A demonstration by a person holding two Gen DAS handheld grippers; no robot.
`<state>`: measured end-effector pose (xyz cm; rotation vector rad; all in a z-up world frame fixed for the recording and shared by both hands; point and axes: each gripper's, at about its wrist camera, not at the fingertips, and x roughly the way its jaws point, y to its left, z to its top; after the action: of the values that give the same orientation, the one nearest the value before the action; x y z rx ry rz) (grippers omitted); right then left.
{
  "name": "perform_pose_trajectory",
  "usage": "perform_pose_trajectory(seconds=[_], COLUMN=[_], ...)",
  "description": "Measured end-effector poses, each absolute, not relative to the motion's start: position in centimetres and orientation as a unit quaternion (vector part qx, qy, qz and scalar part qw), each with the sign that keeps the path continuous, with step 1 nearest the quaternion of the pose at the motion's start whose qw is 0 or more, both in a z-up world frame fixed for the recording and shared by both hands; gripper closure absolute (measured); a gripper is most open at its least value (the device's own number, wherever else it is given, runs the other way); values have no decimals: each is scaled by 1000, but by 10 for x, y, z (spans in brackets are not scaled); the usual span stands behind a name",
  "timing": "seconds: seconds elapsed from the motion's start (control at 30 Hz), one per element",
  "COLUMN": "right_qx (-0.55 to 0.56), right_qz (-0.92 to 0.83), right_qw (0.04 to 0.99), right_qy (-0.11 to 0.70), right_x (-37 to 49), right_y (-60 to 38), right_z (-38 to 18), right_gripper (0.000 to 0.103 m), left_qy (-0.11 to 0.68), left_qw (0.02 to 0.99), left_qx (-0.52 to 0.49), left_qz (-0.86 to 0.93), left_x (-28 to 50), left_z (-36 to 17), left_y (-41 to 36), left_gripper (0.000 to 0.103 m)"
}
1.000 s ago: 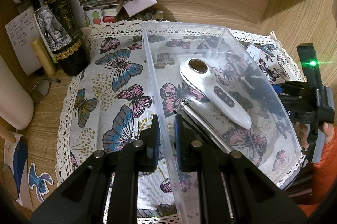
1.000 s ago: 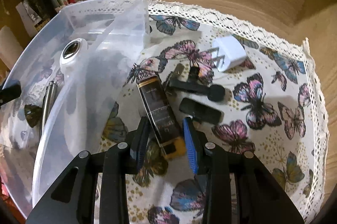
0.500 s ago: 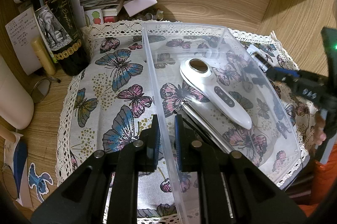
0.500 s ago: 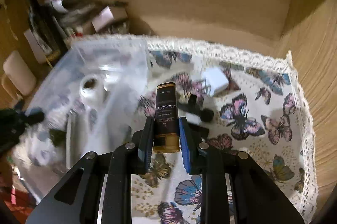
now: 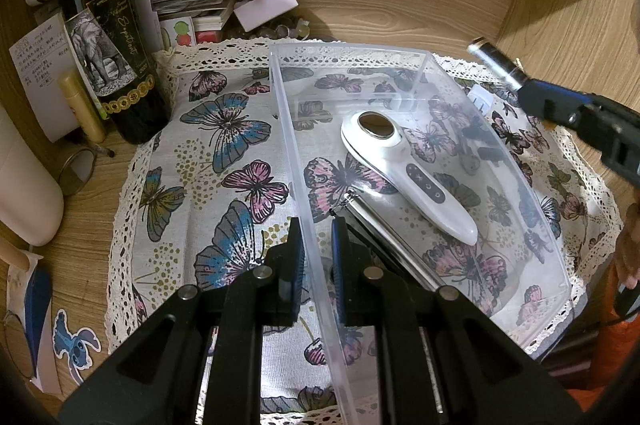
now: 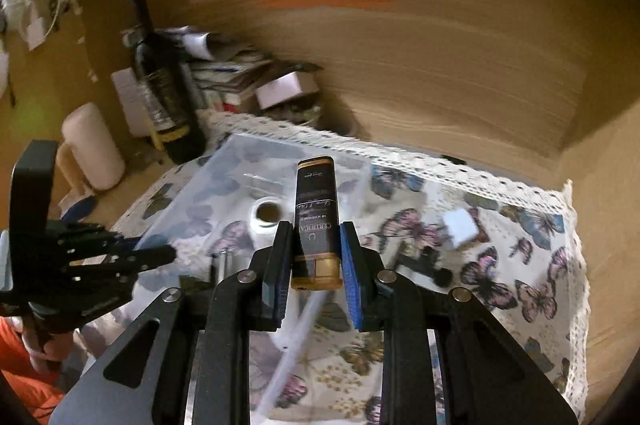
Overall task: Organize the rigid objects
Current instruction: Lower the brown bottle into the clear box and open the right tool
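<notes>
My right tongs (image 6: pixel 316 257) grip a dark gold-capped tube (image 6: pixel 316 217), held in the air over the butterfly cloth (image 6: pixel 500 265) beside the clear plastic bin (image 5: pixel 400 73). My left tongs (image 5: pixel 316 257) are clamped on the bin's near wall.

Clear glossy plastic bin (image 5: pixel 420 65)

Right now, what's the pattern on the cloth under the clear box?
Colourful butterflies on the cloth with a white lace edge; left wrist view shows it best.
</notes>
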<state>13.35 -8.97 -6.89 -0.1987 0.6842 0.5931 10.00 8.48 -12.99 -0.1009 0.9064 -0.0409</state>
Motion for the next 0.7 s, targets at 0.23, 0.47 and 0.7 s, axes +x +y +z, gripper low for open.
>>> perform_pose_trajectory(seconds=[0.23, 0.47, 0.7], right_qx=[-130, -160, -160], right_qz=[312, 328, 333], right_qw=[869, 846, 831], right_qy=[360, 389, 415], right_x=[128, 130, 136], right_y=[-56, -39, -34], right_z=[-88, -109, -118], right_gripper=[82, 82, 82], left_qy=[437, 438, 438], left_qw=[898, 898, 898], left_qx=[-50, -50, -50], left_qz=[-20, -20, -20], left_x=[100, 101, 101], left_z=[-130, -130, -130], left_y=[84, 83, 83], left_gripper=[91, 92, 92])
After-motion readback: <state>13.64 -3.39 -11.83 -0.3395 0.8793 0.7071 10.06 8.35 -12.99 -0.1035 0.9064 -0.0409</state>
